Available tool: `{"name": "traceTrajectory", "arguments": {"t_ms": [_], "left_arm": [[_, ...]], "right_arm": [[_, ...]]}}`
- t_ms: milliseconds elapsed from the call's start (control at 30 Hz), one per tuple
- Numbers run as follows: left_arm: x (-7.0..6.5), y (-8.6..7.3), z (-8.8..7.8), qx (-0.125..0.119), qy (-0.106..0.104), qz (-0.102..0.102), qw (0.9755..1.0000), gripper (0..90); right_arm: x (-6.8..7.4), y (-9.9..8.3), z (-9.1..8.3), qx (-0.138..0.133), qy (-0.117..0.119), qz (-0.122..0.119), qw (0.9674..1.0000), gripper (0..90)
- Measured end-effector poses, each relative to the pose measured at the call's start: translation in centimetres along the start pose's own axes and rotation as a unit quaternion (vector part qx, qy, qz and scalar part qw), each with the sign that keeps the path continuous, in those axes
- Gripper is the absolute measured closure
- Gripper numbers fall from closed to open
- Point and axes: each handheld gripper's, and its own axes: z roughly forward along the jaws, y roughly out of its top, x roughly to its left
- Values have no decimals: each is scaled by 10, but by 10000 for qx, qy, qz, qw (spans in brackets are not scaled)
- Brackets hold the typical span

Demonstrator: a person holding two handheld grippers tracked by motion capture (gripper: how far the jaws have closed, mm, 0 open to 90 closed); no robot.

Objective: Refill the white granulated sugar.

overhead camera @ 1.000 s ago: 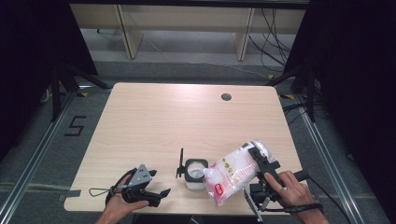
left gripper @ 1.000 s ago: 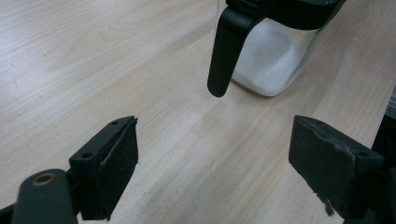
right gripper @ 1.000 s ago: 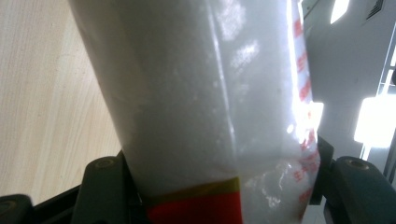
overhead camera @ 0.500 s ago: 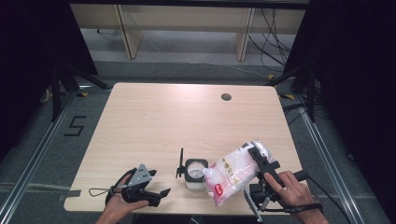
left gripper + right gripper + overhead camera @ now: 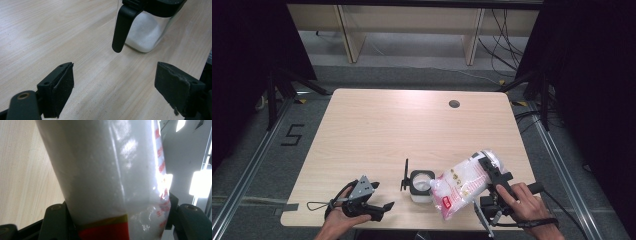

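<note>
At the table's near edge the left gripper (image 5: 384, 207) rests with jaws wide apart and empty. Just right of it stands a glass jar (image 5: 421, 186), partly filled with white granules. The right gripper (image 5: 488, 172) clamps a tilted plastic bag (image 5: 460, 186) of white granules, its lower end beside the jar.

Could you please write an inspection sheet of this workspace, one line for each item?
Surface: light wooden table, one round hole near the far edge.
Job's things: clear jar with black rim, partly filled with white grains; plastic bag of white grains tilted toward it.
Clutter: nothing seen.
Grippers: left gripper open, resting near the table's front edge; right gripper shut on the bag.
Cables: a thin loop at the left gripper; wires on the floor behind.
Surroundings: black curtains, wooden shelf legs.
</note>
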Motion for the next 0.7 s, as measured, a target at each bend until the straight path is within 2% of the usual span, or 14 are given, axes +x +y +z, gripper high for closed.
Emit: {"name": "traceTrajectory", "arguments": {"t_ms": [33,100,133,200,300,367,400,467,500,533,567,633,667,700], "left_arm": [[0,0,0,0,2,-22,10000,154],[-3,-1,1,-108,-12,-199,9997,154],[-3,-1,1,-115,-8,-207,9997,154],[-2,0,0,-20,11,-122,9999,154],[-2,0,0,-22,3,-119,9999,154],[-2,0,1,-70,-44,-63,9999,154],[-2,0,1,-74,-48,-71,9999,154],[-3,0,0,-83,-35,-103,9999,154],[-1,0,-1,-9,-3,-30,10000,154],[-1,0,-1,7,6,-45,10000,154],[-3,0,-1,-28,-22,-138,9999,154],[-3,0,-1,-32,-46,-164,9998,154],[-3,0,-1,-58,-39,-189,9998,154],[-2,0,-1,-33,-2,-166,9999,154]], "right_arm": [[-2,1,0,-45,-41,-131,9999,395],[-1,1,0,-23,-37,16,10000,395],[-1,0,1,-71,-94,-50,9999,395],[-2,1,0,-101,-115,-154,9998,395],[0,0,0,-9,-39,-12,10000,396],[-2,0,0,-24,-49,-136,9999,395],[0,0,-1,83,27,70,9999,396],[-1,0,-1,64,34,55,10000,396],[-1,0,-2,168,85,7,9998,396],[-2,0,-1,87,34,-98,9999,396],[-1,0,-1,76,33,-34,10000,396],[-3,1,-1,66,37,-68,9999,396],[-1,1,0,-4,-63,17,10000,396],[-1,1,-1,34,-55,39,10000,396]]}}
